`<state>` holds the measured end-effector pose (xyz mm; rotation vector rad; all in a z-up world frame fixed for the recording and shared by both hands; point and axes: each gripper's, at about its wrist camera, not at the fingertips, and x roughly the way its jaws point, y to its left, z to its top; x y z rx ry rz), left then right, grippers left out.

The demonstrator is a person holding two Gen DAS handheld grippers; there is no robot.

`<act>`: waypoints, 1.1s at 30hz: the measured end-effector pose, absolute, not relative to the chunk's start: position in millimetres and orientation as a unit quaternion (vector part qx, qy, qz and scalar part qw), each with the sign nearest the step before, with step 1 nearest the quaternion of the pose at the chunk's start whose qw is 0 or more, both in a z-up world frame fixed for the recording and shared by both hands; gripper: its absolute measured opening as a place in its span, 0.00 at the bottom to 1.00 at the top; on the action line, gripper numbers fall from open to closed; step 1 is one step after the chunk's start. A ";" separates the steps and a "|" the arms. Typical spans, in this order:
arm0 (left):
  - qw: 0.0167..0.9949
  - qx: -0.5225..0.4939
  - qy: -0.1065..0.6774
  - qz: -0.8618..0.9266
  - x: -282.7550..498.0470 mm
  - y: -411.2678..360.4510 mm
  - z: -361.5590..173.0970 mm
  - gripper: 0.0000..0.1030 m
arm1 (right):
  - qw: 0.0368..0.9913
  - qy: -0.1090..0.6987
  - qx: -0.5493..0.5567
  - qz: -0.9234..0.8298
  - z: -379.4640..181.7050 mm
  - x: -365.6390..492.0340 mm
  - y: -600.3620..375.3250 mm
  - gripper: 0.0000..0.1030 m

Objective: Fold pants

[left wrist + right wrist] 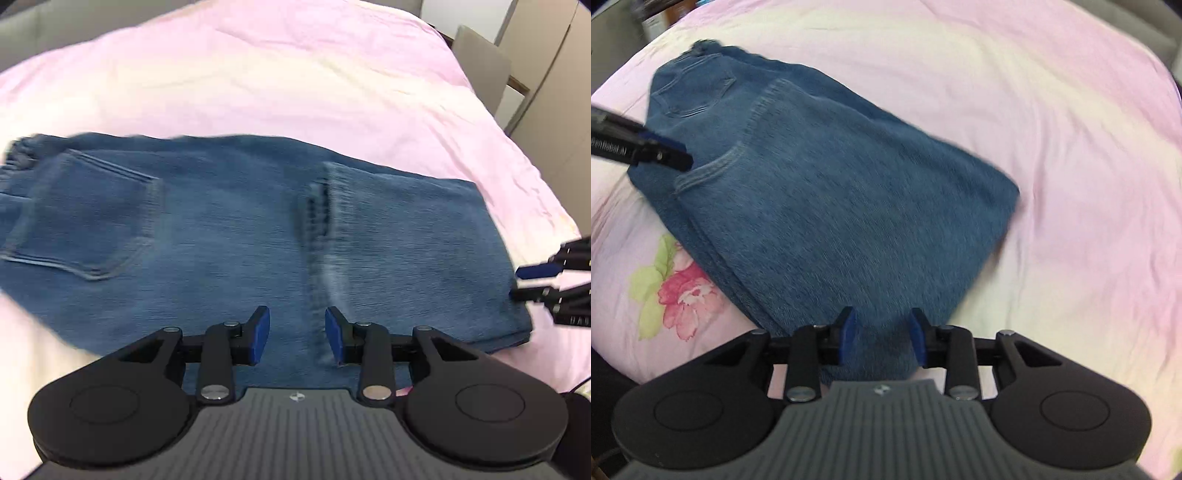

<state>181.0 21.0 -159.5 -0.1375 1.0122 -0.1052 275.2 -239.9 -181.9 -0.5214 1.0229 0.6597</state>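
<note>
Both grippers, left [297, 338] and right [881, 338], are half open and empty; jeans [236, 236] stretch from 9 to 3 o'clock just beyond the left.

Bright, even light, soft blur.
Jeans [229, 229] smear with motion; bedsheet [295, 85] beyond them glares pale, edges bowing.

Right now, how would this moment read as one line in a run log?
jeans: folded, flat on pink bedsheet | left gripper: open, above denim | right gripper: open, empty | hem: on top
</note>
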 end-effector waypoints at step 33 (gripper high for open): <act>0.851 -0.347 0.347 0.184 145.5 249.9 -185.0 0.77 | 0.641 0.385 -0.453 0.485 -189.4 321.9 -15.1 0.55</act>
